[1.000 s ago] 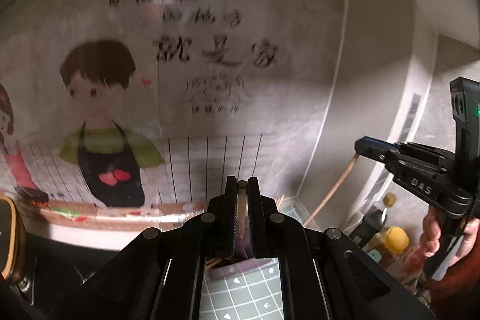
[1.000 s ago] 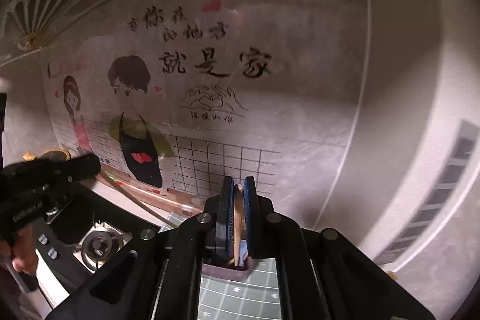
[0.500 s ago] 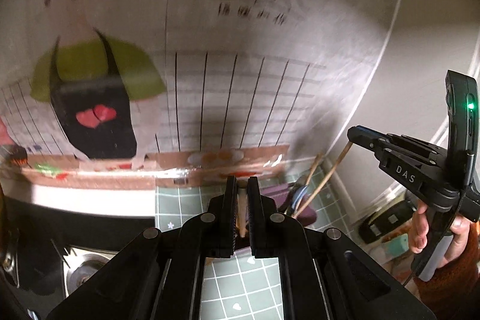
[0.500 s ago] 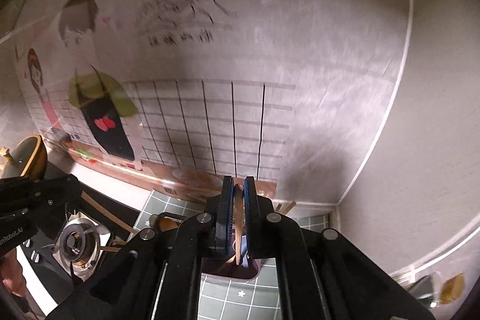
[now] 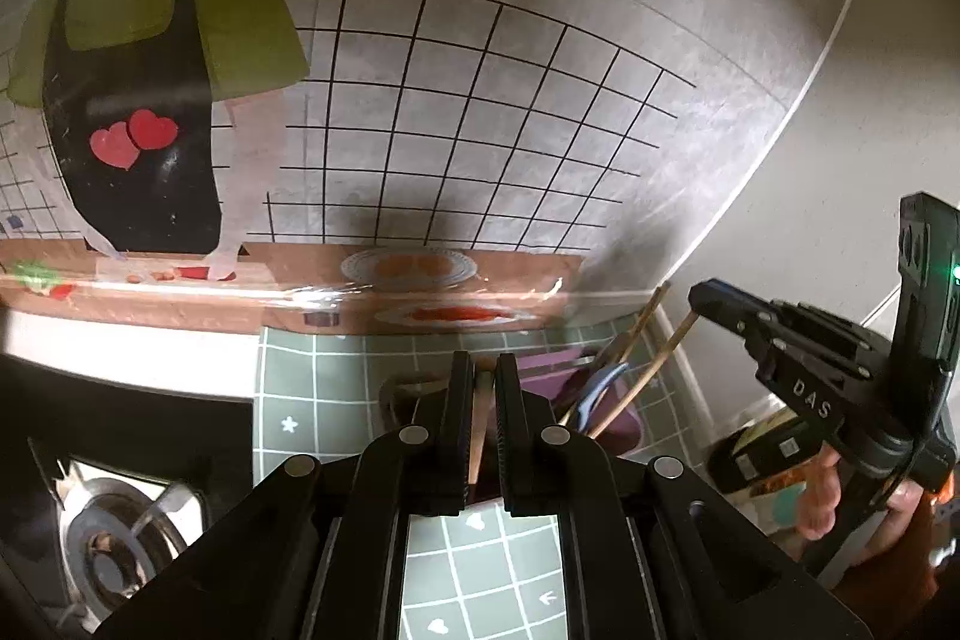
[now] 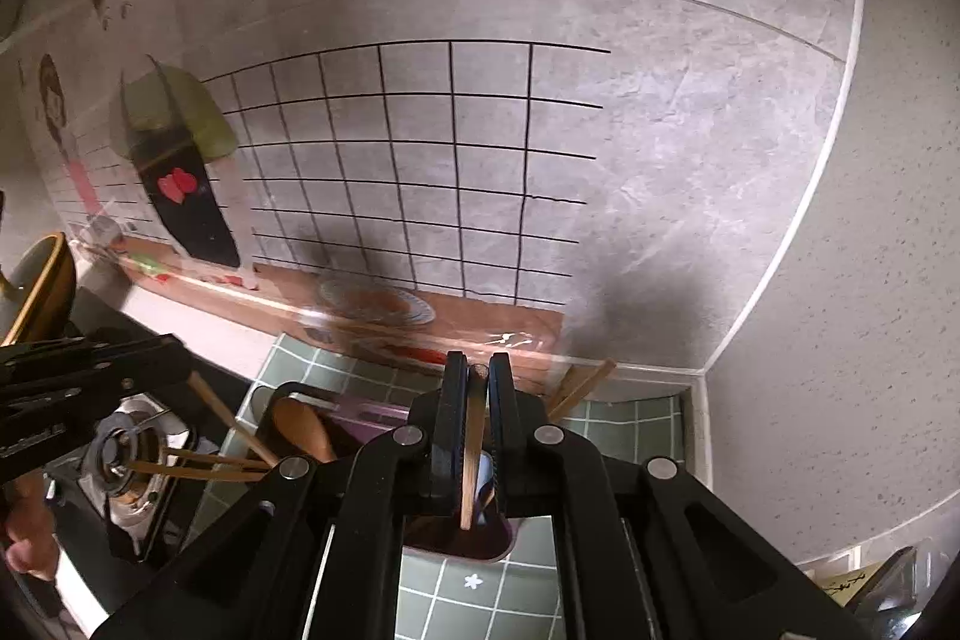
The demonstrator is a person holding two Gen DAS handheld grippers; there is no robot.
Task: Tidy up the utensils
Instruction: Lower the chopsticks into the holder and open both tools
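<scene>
Over the worktop: both claws above purple holder (image 5: 618,415)
Left claw (image 5: 483,379): opening, chopstick (image 5: 478,430) between pads
Right claw (image 6: 477,379): clamped on 1 chopstick (image 6: 471,466)
Handling: light, stiff, slippery; pinch mid-shaft

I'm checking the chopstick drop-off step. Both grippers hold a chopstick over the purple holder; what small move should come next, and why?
Probably let both go: the left gripper, jaws already opening, and the right gripper each hold a wooden chopstick whose lower end reaches down into the purple utensil holder, so each should drop in.
</scene>
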